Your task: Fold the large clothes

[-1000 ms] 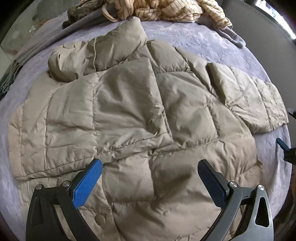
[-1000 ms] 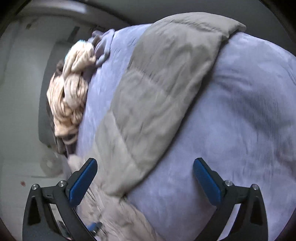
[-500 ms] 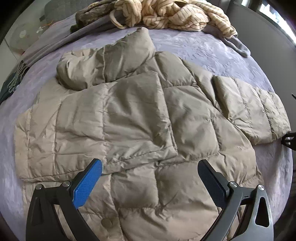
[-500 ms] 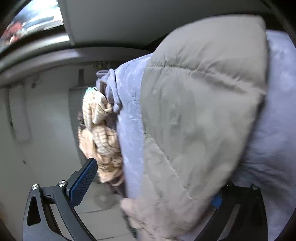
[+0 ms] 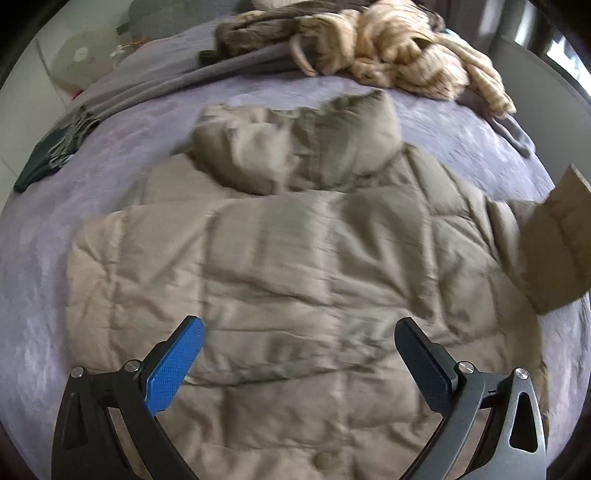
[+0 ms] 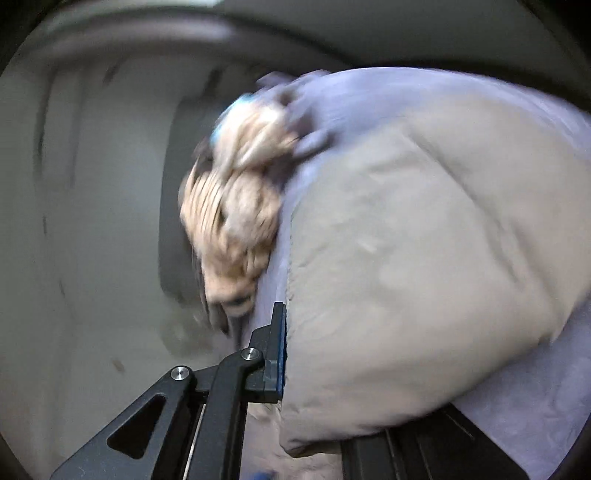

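Note:
A beige quilted puffer jacket [image 5: 295, 251] lies spread on the purple bed cover [image 5: 110, 155], hood toward the far side. My left gripper [image 5: 299, 354] is open and empty, hovering above the jacket's lower part. The jacket's right sleeve [image 5: 554, 243] is lifted off the bed at the right edge. In the right wrist view my right gripper [image 6: 295, 354] is shut on that sleeve [image 6: 424, 258]; the cloth covers its right finger.
A heap of cream striped clothes [image 5: 399, 51] and a dark garment [image 5: 258, 29] lie at the far edge of the bed. A grey fringed scarf [image 5: 66, 140] lies at the far left. A grey wall [image 6: 92, 221] stands beyond the bed.
My right gripper closed on the sleeve end and lifted it off the bed. My left gripper pulled back and up, so more of the jacket and bed shows.

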`<state>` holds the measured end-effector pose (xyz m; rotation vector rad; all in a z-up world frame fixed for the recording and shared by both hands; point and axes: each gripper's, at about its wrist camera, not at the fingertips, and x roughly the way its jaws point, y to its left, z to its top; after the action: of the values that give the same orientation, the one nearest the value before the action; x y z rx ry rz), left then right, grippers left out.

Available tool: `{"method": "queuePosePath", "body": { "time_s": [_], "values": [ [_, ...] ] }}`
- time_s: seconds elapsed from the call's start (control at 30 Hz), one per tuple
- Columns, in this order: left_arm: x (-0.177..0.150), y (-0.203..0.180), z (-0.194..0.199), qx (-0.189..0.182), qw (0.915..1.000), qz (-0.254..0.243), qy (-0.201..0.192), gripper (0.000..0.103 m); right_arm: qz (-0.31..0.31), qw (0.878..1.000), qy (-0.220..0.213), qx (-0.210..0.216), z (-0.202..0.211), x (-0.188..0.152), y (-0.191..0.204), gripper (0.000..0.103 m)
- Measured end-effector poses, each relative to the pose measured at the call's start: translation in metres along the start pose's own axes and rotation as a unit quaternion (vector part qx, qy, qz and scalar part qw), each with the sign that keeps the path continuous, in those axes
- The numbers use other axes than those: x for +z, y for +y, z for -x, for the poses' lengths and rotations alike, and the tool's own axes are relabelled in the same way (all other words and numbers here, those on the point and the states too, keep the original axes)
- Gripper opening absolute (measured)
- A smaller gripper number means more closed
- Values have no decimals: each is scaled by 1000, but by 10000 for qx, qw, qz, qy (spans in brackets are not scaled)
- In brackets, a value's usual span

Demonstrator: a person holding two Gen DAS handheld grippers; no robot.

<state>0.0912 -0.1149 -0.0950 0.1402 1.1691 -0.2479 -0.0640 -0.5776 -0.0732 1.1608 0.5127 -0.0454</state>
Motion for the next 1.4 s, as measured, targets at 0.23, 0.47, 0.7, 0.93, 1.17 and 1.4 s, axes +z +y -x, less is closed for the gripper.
{"method": "queuePosePath", "body": {
  "time_s": [0.23, 0.47, 0.7, 0.93, 1.17, 1.4],
  "values": [
    [-1, 55, 1, 148, 9994, 286, -101, 103, 2566, 9618, 728, -622, -87, -88, 139, 7],
    [-9, 113, 4, 326, 9981, 507, -158, 103, 3344, 9177, 1770, -1214, -175, -211, 147, 7],
    [-20, 140, -13, 375, 9976, 576, -31, 103, 3039, 9075, 2224, -1864, -205, -258, 86, 10],
    [-20, 122, -30, -131, 9983, 543, 185, 103, 2556, 9227, 2495, -1452, -197, -253, 97, 83],
    [-5, 134, -27, -258, 9967, 771, -59, 103, 1343, 9707, 1597, -1193, -134, -211, 79, 83],
    [-3, 173, -21, -408, 9948, 921, -174, 103, 807, 9820, 1238, -1172, -145, -179, 75, 7]
  ]
}}
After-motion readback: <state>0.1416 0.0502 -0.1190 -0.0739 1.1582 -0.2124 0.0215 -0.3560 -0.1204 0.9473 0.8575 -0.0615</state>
